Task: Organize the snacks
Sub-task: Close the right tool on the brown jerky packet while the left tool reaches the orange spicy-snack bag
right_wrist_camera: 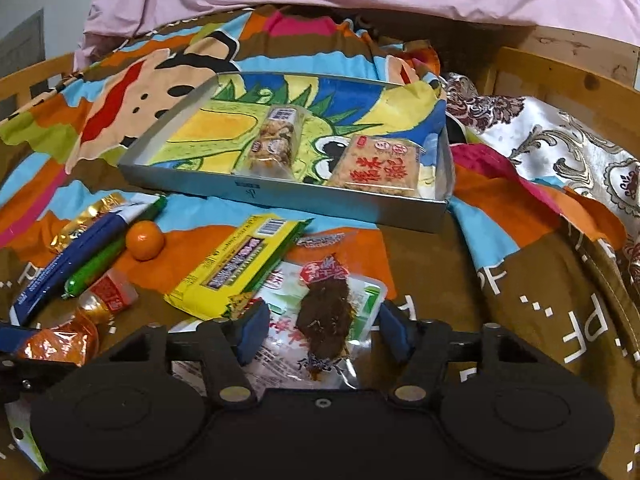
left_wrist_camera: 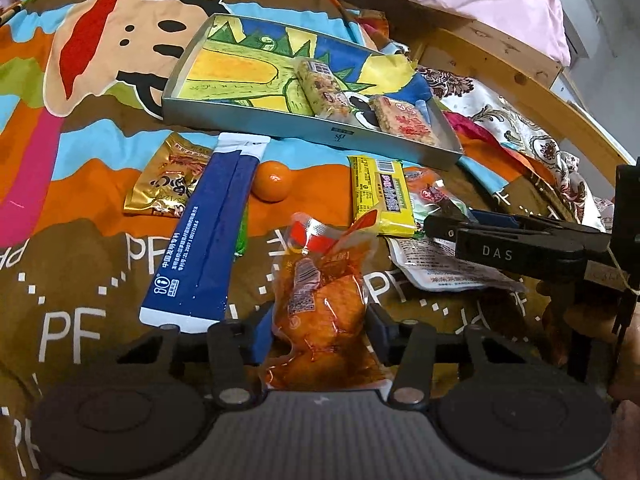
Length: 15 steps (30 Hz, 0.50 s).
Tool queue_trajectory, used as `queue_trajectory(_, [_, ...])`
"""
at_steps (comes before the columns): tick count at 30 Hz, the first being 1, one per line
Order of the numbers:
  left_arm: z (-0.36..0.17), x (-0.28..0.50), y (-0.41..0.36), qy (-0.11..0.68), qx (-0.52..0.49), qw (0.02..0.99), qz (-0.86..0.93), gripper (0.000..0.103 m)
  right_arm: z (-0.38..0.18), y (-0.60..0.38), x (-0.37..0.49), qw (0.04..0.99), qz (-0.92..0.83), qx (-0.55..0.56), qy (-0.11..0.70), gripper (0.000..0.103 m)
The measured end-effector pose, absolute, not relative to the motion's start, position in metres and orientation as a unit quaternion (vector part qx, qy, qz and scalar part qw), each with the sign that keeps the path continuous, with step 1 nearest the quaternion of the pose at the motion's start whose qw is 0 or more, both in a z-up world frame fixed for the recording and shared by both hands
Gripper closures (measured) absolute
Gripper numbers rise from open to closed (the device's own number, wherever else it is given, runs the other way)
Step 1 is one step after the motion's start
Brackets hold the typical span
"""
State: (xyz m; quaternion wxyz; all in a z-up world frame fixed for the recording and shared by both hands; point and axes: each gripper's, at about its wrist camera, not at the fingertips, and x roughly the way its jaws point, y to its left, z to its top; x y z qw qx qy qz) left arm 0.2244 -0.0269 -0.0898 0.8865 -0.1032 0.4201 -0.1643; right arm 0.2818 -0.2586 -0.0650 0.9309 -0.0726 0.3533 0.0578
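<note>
Now your left tool [left_wrist_camera: 320, 332] pinches the orange snack pouch [left_wrist_camera: 324, 300] on the bed; your right tool [right_wrist_camera: 320, 330] straddles the dark snack packet [right_wrist_camera: 326, 312], pads apart, near the tray [right_wrist_camera: 280, 200].

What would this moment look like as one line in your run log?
left claw: closed on orange snack packet | right claw: open around brown snack packet | tray: holds grain bar, rice cracker

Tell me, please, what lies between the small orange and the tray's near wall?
Only bare bedspread lies between the orange and the tray, seen in the right wrist view.
</note>
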Motion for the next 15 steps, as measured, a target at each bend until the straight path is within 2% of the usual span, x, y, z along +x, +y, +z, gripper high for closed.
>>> queue_trajectory(4, [-0.089,0.223,-0.028,0.417,-0.100,0.889,-0.162,0.050,-0.063,-0.258,0.281,0.931,0.046,-0.079,0.353,0.053])
queue_trajectory(15, [-0.088,0.223,-0.026,0.418,-0.108,0.887,-0.164,0.051,-0.054,-0.249,0.257,0.926,0.074,-0.086,0.361,0.054])
